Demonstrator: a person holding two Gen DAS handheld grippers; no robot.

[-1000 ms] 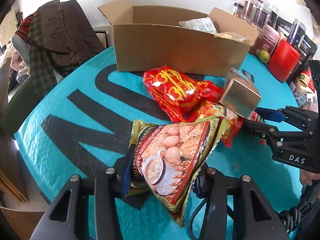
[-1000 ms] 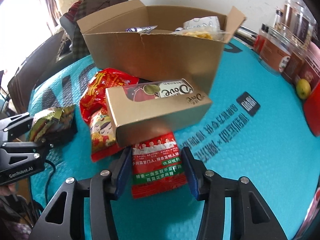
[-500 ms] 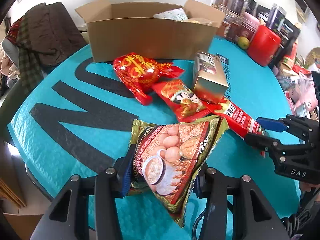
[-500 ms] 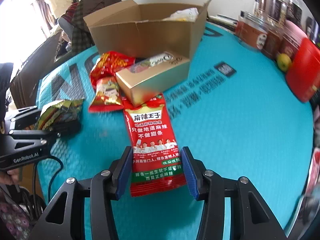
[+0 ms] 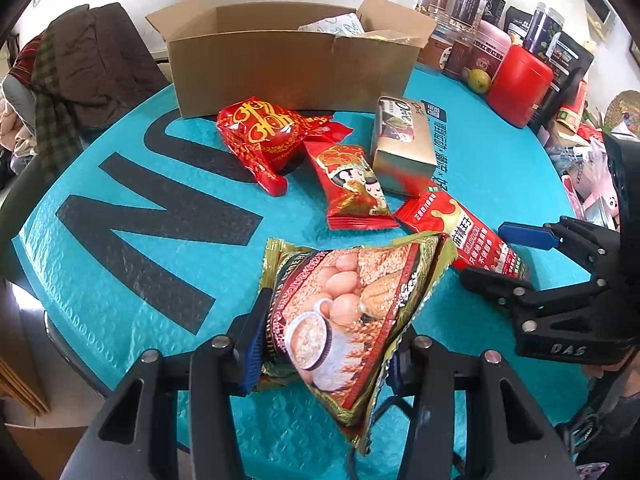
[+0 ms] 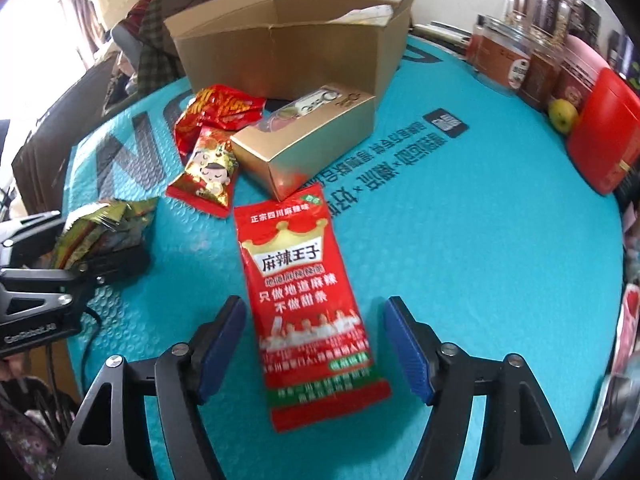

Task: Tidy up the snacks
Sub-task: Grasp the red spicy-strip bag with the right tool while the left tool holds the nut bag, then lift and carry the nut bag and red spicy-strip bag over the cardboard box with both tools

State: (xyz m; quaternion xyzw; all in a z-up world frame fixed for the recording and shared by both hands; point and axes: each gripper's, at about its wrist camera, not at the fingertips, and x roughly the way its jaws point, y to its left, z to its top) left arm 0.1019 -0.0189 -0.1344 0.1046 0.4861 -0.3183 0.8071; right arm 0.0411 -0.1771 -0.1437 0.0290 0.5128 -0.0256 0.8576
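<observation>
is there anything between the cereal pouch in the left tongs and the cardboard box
Yes. The cereal pouch, gripped by the left tongs, has the small red snack pack and the crumpled red bag lying on the table between it and the cardboard box. They lie low; lifting over them likely clears.

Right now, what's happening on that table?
A person is sorting snacks with two handheld grippers. The left gripper is clamped on an oatmeal bag. The right gripper is opening around a red packet that lies flat on the teal mat; its pads are clear of it. Other snacks lie near the cardboard box.
</observation>
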